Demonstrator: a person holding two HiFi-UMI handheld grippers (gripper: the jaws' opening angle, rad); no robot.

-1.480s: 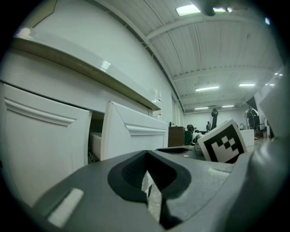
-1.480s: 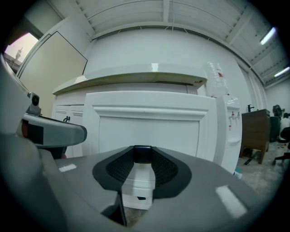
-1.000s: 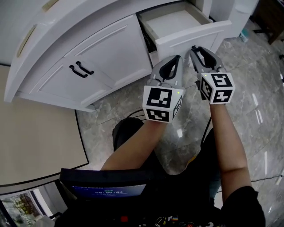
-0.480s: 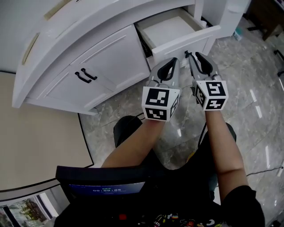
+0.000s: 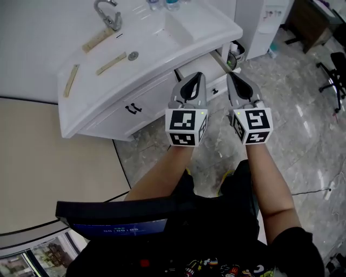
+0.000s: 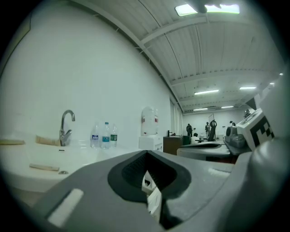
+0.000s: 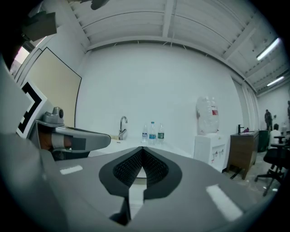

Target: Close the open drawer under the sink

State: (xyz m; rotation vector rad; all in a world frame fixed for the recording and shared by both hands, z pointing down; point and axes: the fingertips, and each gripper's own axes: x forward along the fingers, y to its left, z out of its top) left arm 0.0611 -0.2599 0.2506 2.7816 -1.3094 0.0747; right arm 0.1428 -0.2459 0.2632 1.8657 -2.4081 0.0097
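A grey marble floor spreads beneath a white table with a sink and tap set in its top. The drawer lies under the table's right front corner. A second ago the head view looked into it from the front and its whole bare inside showed. Now the view has risen over the table top, and only a narrow strip of the inside peeks past the table's front edge.

The left tongs and right tongs have lifted with the view. Both gripper views now look level across the sink towards bottles at the table's far edge. Both pairs are pressed together with nothing pinched between them.

The drawer seems to stand less far out than before. That may be only the new angle, so I would count the closing as unfinished. Its front panel and handle are mostly covered by the two tongs, and how far it still juts cannot be read. Neither gripper view shows the drawer.
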